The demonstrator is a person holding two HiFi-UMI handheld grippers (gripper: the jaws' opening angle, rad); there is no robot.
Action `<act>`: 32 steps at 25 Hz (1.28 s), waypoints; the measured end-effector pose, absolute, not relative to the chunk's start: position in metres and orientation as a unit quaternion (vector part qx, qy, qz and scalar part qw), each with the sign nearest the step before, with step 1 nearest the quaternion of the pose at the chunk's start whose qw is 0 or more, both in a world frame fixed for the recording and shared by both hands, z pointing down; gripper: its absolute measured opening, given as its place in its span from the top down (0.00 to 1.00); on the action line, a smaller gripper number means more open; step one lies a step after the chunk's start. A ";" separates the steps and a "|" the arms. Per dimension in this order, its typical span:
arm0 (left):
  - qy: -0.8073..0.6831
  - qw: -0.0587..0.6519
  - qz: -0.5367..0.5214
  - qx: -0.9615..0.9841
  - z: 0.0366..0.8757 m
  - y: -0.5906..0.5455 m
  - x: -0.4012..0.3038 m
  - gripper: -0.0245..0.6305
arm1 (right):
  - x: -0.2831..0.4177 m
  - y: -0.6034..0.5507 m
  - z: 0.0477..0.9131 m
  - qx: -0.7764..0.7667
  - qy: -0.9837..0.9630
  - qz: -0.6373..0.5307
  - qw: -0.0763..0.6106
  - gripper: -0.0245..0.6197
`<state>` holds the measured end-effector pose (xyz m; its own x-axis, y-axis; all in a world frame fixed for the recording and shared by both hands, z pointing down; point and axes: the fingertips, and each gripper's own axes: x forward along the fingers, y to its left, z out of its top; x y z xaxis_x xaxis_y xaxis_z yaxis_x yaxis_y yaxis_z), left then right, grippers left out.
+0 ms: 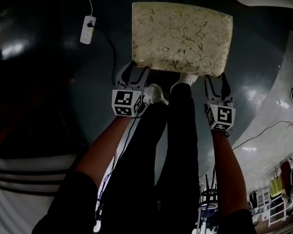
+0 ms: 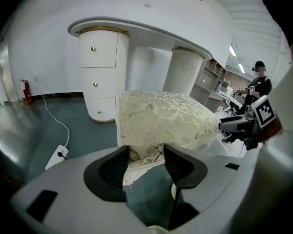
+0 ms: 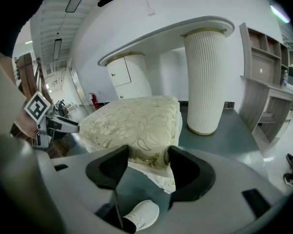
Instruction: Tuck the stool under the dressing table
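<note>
Left tongs (image 1: 135,68) and right tongs (image 1: 215,78) each clamp the stool's (image 1: 181,35) near edge; open floor (image 3: 224,133) separates stool from table (image 3: 185,29) ahead.

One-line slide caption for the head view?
Left gripper and right gripper clamp the near edge of the floral cream stool; a power strip lies on the dark floor.

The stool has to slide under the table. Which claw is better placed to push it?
Neither wins, probably. The left claw and right claw are each shut on a near corner of the cream floral-cushioned stool, with the white dressing table ahead, so pushing evenly with both looks best.
</note>
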<state>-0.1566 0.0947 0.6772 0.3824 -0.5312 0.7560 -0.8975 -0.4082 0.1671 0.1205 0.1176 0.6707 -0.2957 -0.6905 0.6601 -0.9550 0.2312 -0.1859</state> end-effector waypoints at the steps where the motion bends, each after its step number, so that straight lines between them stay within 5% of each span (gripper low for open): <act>1: -0.459 0.293 0.316 0.777 0.678 0.095 -0.157 0.61 | 0.120 0.118 0.671 0.547 -0.752 0.289 0.229 0.57; 32: -0.464 0.295 0.328 0.768 0.683 0.096 -0.156 0.61 | 0.121 0.120 0.675 0.531 -0.759 0.297 0.234 0.57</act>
